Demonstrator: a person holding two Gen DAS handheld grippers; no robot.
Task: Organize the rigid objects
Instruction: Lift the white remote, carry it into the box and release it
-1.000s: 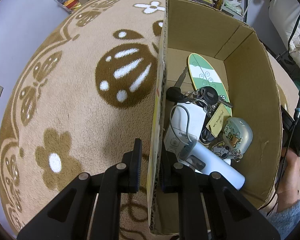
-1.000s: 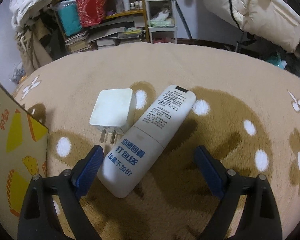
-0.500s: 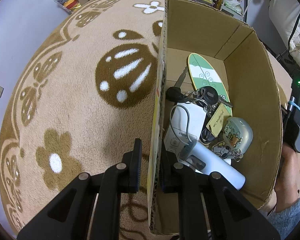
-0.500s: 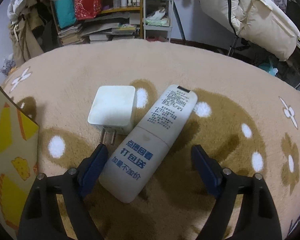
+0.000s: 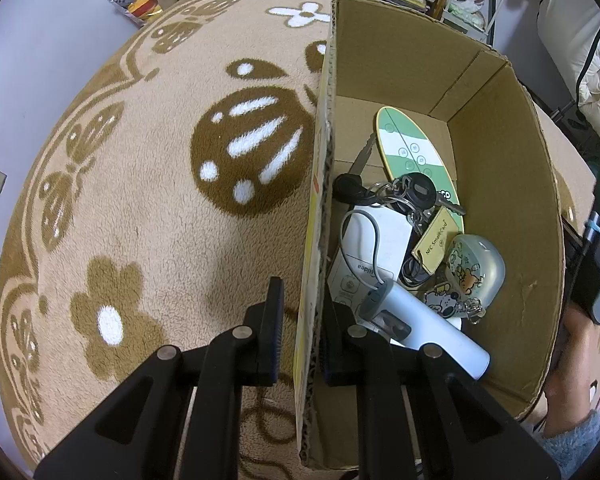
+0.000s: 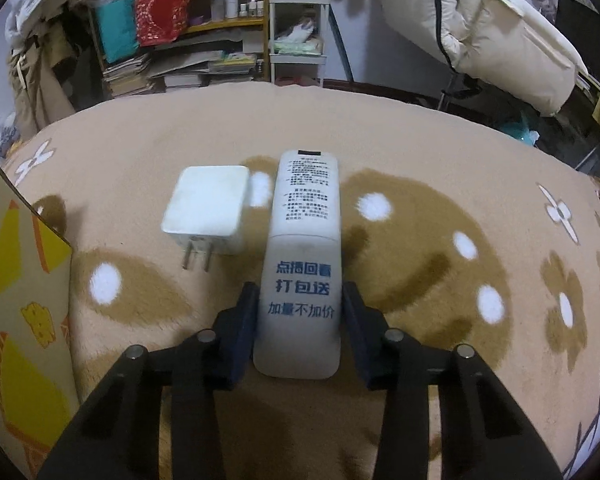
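The left gripper (image 5: 300, 328) points steeply down, its fingers (image 5: 274, 332) clamped on the left wall of an open cardboard box (image 5: 504, 184), one finger outside and one inside. The box stands on a beige rug (image 5: 140, 200) with brown flower patterns. Inside it lie a green and white oval board (image 5: 410, 152), a bunch of keys (image 5: 404, 192), a yellow card tag (image 5: 436, 240), a clear cartoon case (image 5: 476, 268), a white remote (image 5: 374, 246) and a white tube (image 5: 424, 328). In the right wrist view, the right gripper (image 6: 300, 312) is closing around the near end of a second white remote (image 6: 304, 256) printed with blue characters; the remote sits between the fingers (image 6: 242, 320), which are at its sides, though whether they press on it yet is unclear. It lies on the rug's middle, just right of a white plug (image 6: 206, 208) with two prongs. The box's corner (image 6: 16, 280) shows at the left edge.
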